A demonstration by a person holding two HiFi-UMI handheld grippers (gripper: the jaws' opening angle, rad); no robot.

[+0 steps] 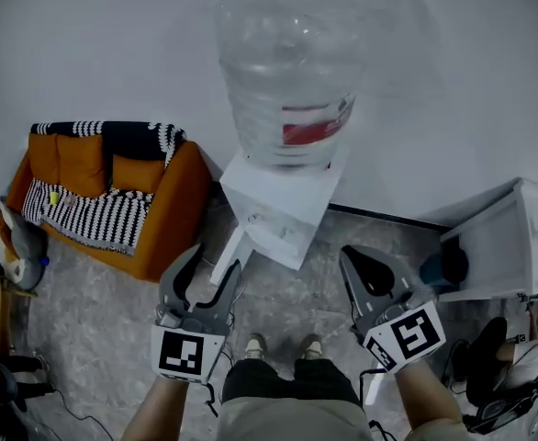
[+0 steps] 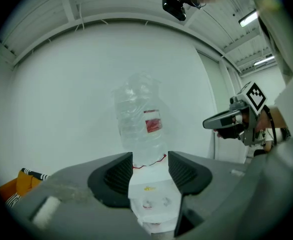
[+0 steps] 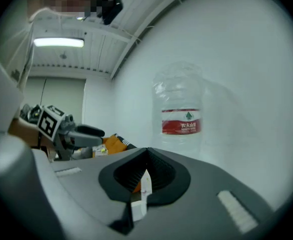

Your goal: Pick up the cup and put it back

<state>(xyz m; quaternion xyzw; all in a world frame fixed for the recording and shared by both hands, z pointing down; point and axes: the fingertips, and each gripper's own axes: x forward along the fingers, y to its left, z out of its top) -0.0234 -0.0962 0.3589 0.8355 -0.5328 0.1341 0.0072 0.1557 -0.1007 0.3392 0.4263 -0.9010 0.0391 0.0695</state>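
No cup shows plainly in any view. A water dispenser (image 1: 278,205) with a big clear bottle (image 1: 287,62) stands ahead against the wall. My left gripper (image 1: 212,260) is low and left of it, open with nothing between its jaws; in the left gripper view (image 2: 150,159) the dispenser's white body (image 2: 149,196) shows through the gap. My right gripper (image 1: 361,257) is low and right of the dispenser, shut with nothing held, and its jaws meet in the right gripper view (image 3: 146,156). Something blue and dark (image 1: 442,266) sits in the open white cabinet (image 1: 498,237); I cannot tell what it is.
An orange sofa (image 1: 163,214) with a black-and-white throw stands at the left on the stone floor. The white cabinet is at the right, with bags and cables beside it. The person's feet (image 1: 283,345) are just behind both grippers, facing the dispenser.
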